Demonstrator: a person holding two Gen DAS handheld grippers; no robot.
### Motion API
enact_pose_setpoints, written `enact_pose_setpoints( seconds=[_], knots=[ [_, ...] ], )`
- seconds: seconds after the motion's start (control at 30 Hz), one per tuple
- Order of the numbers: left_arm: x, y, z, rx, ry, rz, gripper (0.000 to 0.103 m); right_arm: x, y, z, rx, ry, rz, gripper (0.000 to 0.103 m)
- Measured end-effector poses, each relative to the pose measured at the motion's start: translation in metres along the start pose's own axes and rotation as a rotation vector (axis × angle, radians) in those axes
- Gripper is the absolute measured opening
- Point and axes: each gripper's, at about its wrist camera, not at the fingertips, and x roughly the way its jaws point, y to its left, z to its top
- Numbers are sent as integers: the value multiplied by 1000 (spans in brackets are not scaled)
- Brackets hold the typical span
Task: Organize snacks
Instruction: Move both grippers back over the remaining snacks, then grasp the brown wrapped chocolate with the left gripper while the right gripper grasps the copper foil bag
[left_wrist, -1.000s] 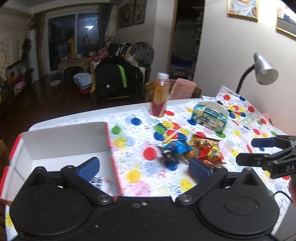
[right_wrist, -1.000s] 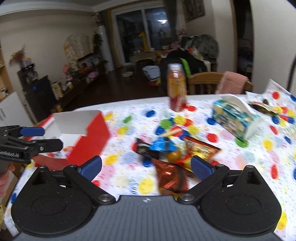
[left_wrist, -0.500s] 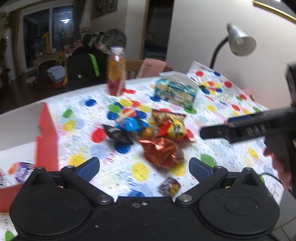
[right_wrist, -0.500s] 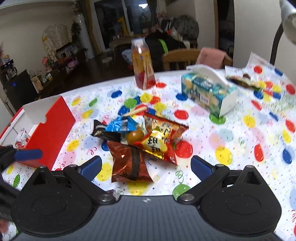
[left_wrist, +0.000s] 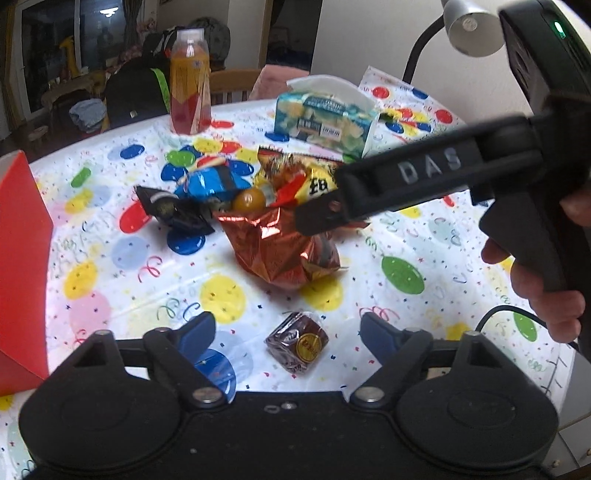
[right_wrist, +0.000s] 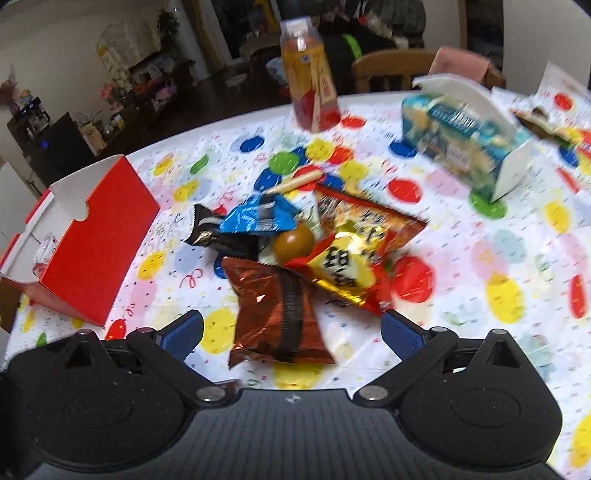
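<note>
A snack pile lies mid-table: a copper foil bag (left_wrist: 280, 251) (right_wrist: 277, 314), a yellow-red packet (right_wrist: 347, 266), a blue packet (right_wrist: 258, 218), a black packet (right_wrist: 210, 232) and a round brown sweet (right_wrist: 293, 242). A small brown wrapped chocolate (left_wrist: 297, 341) lies apart, between the open fingers of my left gripper (left_wrist: 286, 332), untouched. My right gripper (right_wrist: 291, 332) is open, straddling the near end of the copper bag. In the left wrist view its black finger (left_wrist: 369, 188) reaches over that bag. The red box (right_wrist: 99, 240) (left_wrist: 22, 258) stands at the left.
An orange drink bottle (left_wrist: 190, 81) and a blue tissue box (left_wrist: 325, 122) stand behind the pile. A desk lamp (left_wrist: 469, 26) is at the back right. A person's hand (left_wrist: 546, 288) holds the right gripper, with a black cable (left_wrist: 495, 317) below. The spotted tablecloth (left_wrist: 221, 299) covers the table.
My left gripper swung right from over the red box to the small chocolate. My right gripper came forward and down onto the copper bag. Both stayed open.
</note>
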Motion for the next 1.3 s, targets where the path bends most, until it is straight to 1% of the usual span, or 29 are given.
enact_pose_setpoints(
  seconds=[0.07,0.2,0.27,0.33,0.43,0.47,0.6,0.63,0.67,0.73,0.77,0.83,0.93,1.1,1.2,1.3],
  knots=[
    [6,-1,-1,3,8,-1,76,10,-1,2,22,24,11,102],
    [16,-6,-2,35,25,-2,71,27,-4,6,58,64,29,101],
    [19,-9,-3,55,31,-15,64,33,-5,8,64,74,38,98],
    [22,-12,-5,72,43,-15,59,38,-4,10,62,86,40,93],
    [26,-12,-7,74,58,-17,54,44,-3,11,58,103,41,82],
    [26,-12,-7,75,62,-18,52,45,-3,12,59,107,43,80],
    [26,-12,-8,85,62,-15,46,48,-1,12,50,120,54,67],
    [25,-12,-8,84,63,-15,43,48,0,11,45,122,53,64],
    [25,-11,-8,81,65,-17,42,48,1,11,41,122,50,63],
    [24,-10,-8,74,65,-18,42,48,3,11,35,123,50,58],
    [23,-9,-8,71,66,-19,41,47,3,11,32,123,49,57],
    [22,-7,-8,60,67,-24,41,47,4,11,29,122,45,50],
    [19,-2,-8,43,69,-33,41,44,6,11,26,116,50,45],
    [10,8,-11,36,69,-28,41,41,15,9,-12,114,21,40],
    [1,14,-13,15,60,-29,41,35,22,8,-23,102,28,40],
    [-8,22,-14,-9,55,-22,41,28,30,7,-40,98,16,40]
  ],
)
